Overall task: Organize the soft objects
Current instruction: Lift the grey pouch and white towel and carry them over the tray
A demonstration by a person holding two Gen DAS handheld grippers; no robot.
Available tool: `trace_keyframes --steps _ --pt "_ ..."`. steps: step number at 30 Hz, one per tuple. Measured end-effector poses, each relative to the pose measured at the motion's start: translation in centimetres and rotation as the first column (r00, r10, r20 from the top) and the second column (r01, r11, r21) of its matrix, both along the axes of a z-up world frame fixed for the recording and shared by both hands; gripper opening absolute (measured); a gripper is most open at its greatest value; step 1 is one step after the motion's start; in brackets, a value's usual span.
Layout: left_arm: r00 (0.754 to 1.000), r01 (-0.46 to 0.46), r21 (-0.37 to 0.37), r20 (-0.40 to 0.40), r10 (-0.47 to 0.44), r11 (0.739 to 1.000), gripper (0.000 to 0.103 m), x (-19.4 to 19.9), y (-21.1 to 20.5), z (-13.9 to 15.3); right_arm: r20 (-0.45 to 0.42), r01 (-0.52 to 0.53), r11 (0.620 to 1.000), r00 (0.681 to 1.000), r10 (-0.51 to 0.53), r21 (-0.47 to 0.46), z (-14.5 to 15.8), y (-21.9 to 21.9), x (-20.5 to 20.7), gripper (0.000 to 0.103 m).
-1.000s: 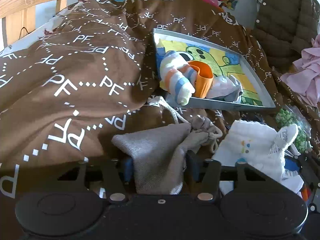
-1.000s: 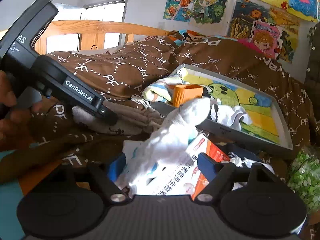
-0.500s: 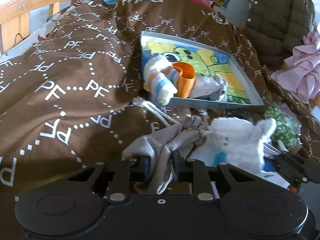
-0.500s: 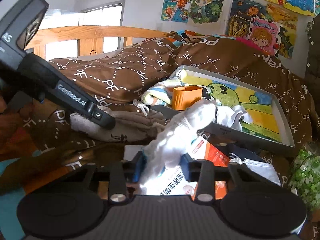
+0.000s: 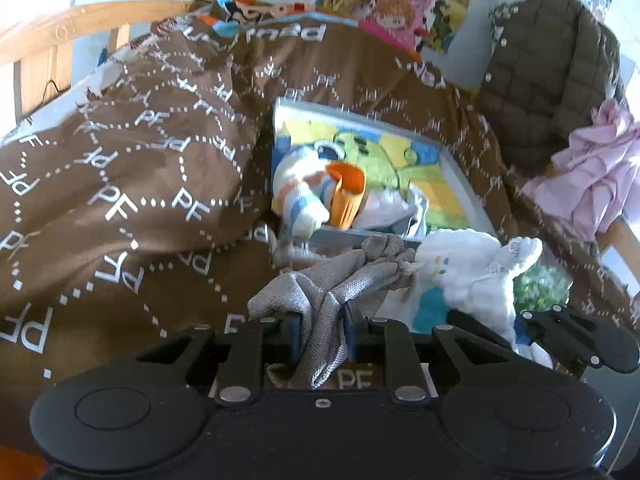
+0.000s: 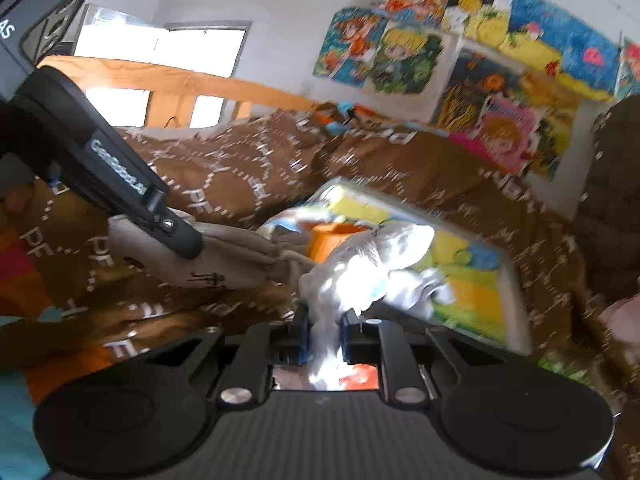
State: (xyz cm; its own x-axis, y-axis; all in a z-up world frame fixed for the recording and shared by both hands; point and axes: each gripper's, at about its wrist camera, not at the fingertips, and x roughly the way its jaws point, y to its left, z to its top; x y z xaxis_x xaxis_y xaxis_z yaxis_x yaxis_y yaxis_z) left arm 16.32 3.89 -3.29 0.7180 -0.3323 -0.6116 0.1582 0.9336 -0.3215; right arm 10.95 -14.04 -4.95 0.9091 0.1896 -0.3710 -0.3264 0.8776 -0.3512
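A brown quilt printed with white letters (image 5: 132, 184) covers the bed; on it lies a shallow grey tray with a cartoon-picture floor (image 5: 452, 168), already holding a striped sock, an orange cup (image 5: 348, 196) and a pale cloth. Two pieces are left: the left gripper (image 5: 320, 330) pinches a grey woven drawstring pouch (image 5: 332, 284), the right gripper (image 6: 324, 330) a white fluffy cloth (image 6: 360, 264), both just before the tray.

A crumpled grey cloth bag (image 5: 320, 292) and a white fluffy cloth (image 5: 472, 268) lie side by side, touching.
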Motion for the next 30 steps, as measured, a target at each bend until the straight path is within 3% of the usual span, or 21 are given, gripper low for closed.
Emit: trace_keyframes --steps 4,8,13,19,24,30 --pt "0.997 -0.002 0.002 0.072 0.001 1.0 0.022 0.1 -0.3 0.7 0.066 0.027 0.999 0.998 -0.026 -0.017 0.8 -0.6 0.5 0.017" --pt "0.989 0.009 0.045 0.146 -0.016 0.999 0.022 0.8 -1.2 1.4 0.124 0.047 0.998 0.991 -0.051 0.039 2.6 -1.5 1.4 0.017" --pt "0.973 -0.013 0.04 0.229 0.004 0.999 0.022 2.2 -2.1 2.6 0.195 0.061 0.991 0.977 -0.083 0.117 4.4 -2.8 4.3 0.017" --pt "0.96 -0.055 -0.015 0.272 0.057 0.998 0.022 6.2 -3.0 3.0 0.163 0.079 0.949 0.977 -0.134 0.304 5.7 -5.7 9.1 0.017" --pt "0.955 -0.056 -0.045 0.288 0.066 0.997 0.022 10.2 -4.1 1.9 0.079 0.1 0.878 0.985 -0.155 0.468 5.6 -8.2 13.2 0.017" --pt "0.954 -0.098 -0.072 0.276 0.114 0.993 0.022 14.0 -4.2 0.3 0.008 0.114 0.801 0.989 -0.146 0.588 4.5 -9.7 16.9 0.017"
